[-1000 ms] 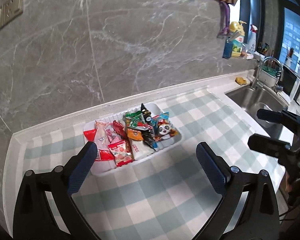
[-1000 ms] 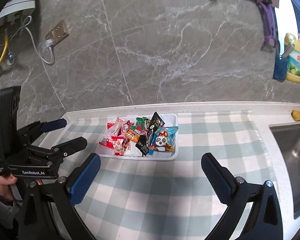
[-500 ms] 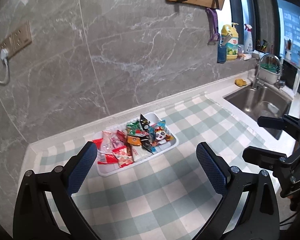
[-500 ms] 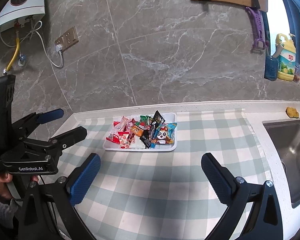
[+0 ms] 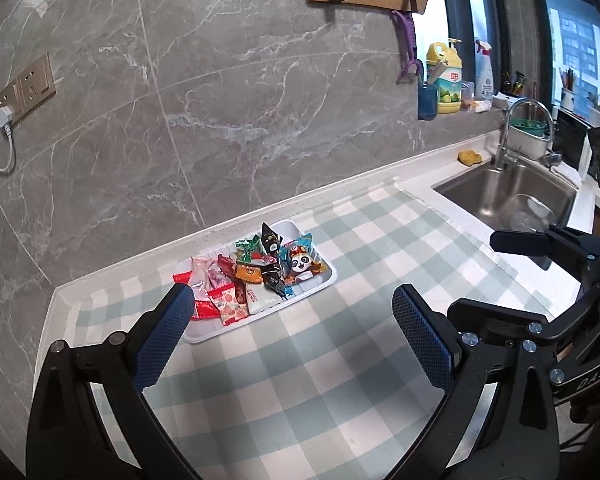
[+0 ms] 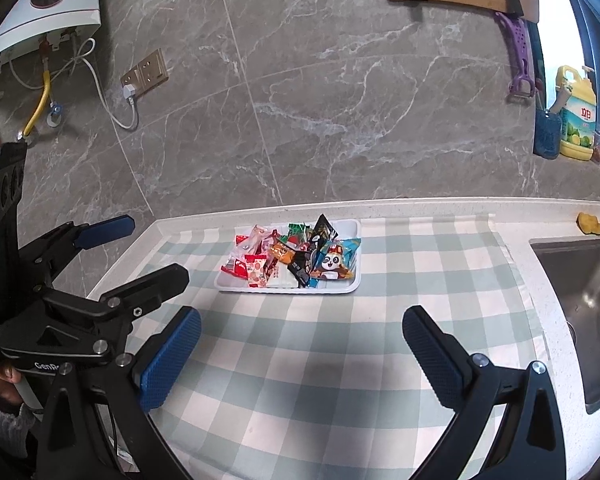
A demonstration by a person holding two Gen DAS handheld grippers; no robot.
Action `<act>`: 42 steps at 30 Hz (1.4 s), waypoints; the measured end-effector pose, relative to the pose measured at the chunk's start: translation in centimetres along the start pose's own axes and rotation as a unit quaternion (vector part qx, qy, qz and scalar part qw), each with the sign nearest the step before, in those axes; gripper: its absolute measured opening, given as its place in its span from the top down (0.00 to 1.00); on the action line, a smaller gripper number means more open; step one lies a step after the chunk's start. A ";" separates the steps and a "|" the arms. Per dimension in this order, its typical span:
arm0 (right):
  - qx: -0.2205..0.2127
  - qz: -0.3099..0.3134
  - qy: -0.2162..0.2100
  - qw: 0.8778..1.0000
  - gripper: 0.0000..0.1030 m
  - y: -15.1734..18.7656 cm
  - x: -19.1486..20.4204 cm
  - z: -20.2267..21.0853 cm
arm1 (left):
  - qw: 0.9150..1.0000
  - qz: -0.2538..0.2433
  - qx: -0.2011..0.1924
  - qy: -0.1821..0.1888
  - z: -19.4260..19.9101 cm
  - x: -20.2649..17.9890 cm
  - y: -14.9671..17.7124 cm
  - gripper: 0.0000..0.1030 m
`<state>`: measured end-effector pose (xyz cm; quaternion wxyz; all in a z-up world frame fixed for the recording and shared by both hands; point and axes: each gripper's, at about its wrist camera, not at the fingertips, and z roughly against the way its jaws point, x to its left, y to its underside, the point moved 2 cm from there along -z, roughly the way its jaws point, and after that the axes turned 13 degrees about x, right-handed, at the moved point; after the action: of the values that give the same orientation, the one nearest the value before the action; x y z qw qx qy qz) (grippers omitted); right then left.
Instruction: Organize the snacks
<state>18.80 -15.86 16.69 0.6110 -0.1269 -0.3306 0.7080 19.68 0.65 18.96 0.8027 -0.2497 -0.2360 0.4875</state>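
Observation:
A white tray (image 5: 206,334) sits on the checked cloth near the back wall, and it holds a heap of several snack packets (image 5: 256,276), among them a blue panda packet (image 5: 302,264). My left gripper (image 5: 290,300) is open and empty, held back from the tray's near edge and above the cloth. In the right wrist view the same tray (image 6: 350,286) and snack packets (image 6: 296,258) lie ahead. My right gripper (image 6: 302,320) is open and empty, well short of them. The left gripper (image 6: 152,248) shows at the left, the right gripper (image 5: 480,274) at the right of the left wrist view.
A steel sink (image 5: 500,196) with a tap (image 5: 512,136) lies to the right, with a yellow sponge (image 5: 470,157) on the counter beside it. A detergent bottle (image 5: 444,80) stands on the sill. A wall socket (image 6: 144,74) and water heater (image 6: 44,4) hang at the left. A hand (image 6: 0,376) holds the left tool.
Both cameras have pulled back and up from the tray, so it looks smaller and farther away. Both grippers stayed open and empty.

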 end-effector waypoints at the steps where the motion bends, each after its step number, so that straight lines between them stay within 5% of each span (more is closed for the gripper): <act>1: 0.001 0.000 0.000 1.000 0.00 0.1 0.0 0.0 | 1.000 0.002 0.000 0.001 0.0 0.0 0.1 0.02; 42: 0.005 -0.004 0.005 1.000 0.00 0.8 -1.5 0.5 | 1.000 0.019 -0.003 0.015 -0.8 -0.5 -0.1 0.02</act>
<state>18.19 -17.45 16.24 0.6161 -0.1256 -0.3244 0.7067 19.98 -0.01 18.35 0.7958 -0.2640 -0.2206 0.4984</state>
